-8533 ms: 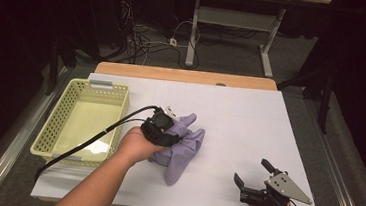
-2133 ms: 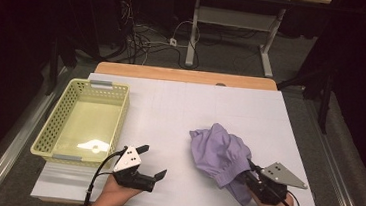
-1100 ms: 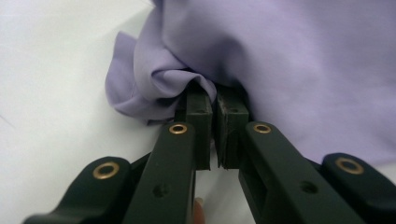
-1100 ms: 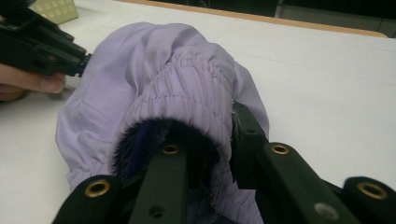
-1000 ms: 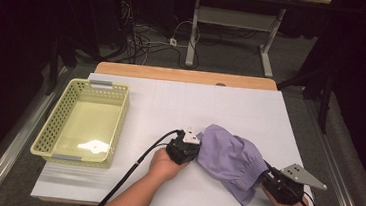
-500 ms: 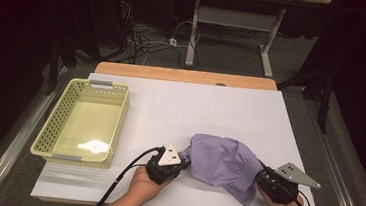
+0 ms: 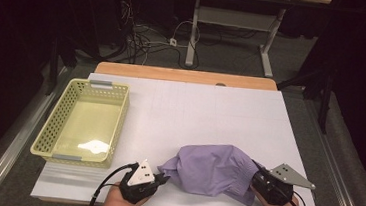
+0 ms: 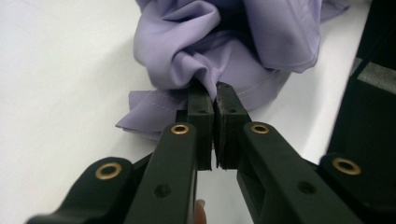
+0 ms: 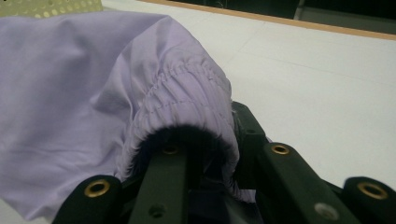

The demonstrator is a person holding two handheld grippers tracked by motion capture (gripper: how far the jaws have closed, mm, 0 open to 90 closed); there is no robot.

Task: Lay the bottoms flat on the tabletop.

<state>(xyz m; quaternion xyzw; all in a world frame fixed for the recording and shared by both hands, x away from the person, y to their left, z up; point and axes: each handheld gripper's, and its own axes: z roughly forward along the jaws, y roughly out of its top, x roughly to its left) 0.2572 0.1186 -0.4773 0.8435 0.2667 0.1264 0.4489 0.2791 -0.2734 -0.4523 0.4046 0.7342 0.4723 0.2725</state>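
Note:
A crumpled purple garment (image 7: 213, 168) with an elastic hem lies near the front edge of the white table top (image 7: 195, 109), stretched between both grippers. My left gripper (image 7: 161, 178) is at its left end. In the left gripper view the jaws are shut on a pinched fold of the garment (image 8: 205, 51), with the left gripper (image 8: 215, 95) tips together. My right gripper (image 7: 261, 177) is at the garment's right end. In the right gripper view the gathered hem (image 9: 182, 93) wraps over the right gripper (image 9: 208, 149) and hides its tips, which are shut on it.
A yellow perforated basket (image 7: 120, 122) stands empty at the left of the table, and its corner (image 9: 51, 5) shows beyond the garment in the right gripper view. A wooden strip (image 7: 183, 75) runs along the table's far edge. Cables lie on the floor behind.
My left gripper has drawn back toward the front edge and to the left, pulling the garment's left end with it. The garment now lies lower and more spread. The right gripper has stayed put.

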